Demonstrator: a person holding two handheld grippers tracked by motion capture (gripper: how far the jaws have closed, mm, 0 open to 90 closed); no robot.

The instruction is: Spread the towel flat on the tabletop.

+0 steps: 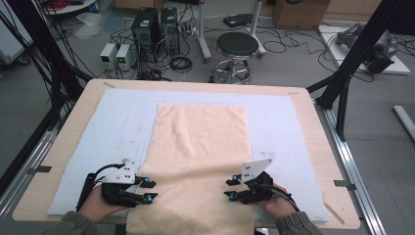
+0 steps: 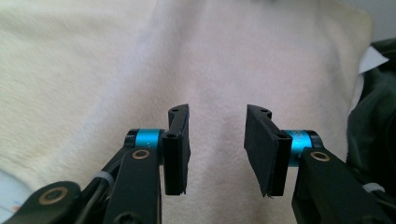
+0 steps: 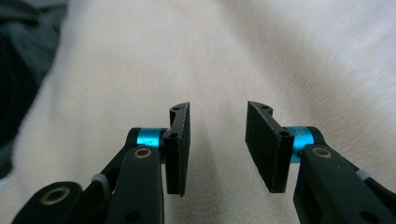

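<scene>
A cream cloth (image 1: 200,142) lies flat down the middle of the table, and its near end hangs over the front edge. My left gripper (image 1: 150,190) rests at the cloth's left edge near the front and points inward. My right gripper (image 1: 230,189) mirrors it at the right edge. In the left gripper view the left gripper (image 2: 218,112) is open above the fuzzy cloth (image 2: 140,56), with nothing between the pads. The right gripper view shows the right gripper (image 3: 218,108) open in the same way over the cloth (image 3: 233,46).
A pale blue mat (image 1: 98,147) covers the wooden table (image 1: 313,127) under the cloth. Beyond the far edge stand a black stool (image 1: 237,46), computer towers (image 1: 147,27) and loose cables. Black frame posts (image 1: 359,44) rise at the right.
</scene>
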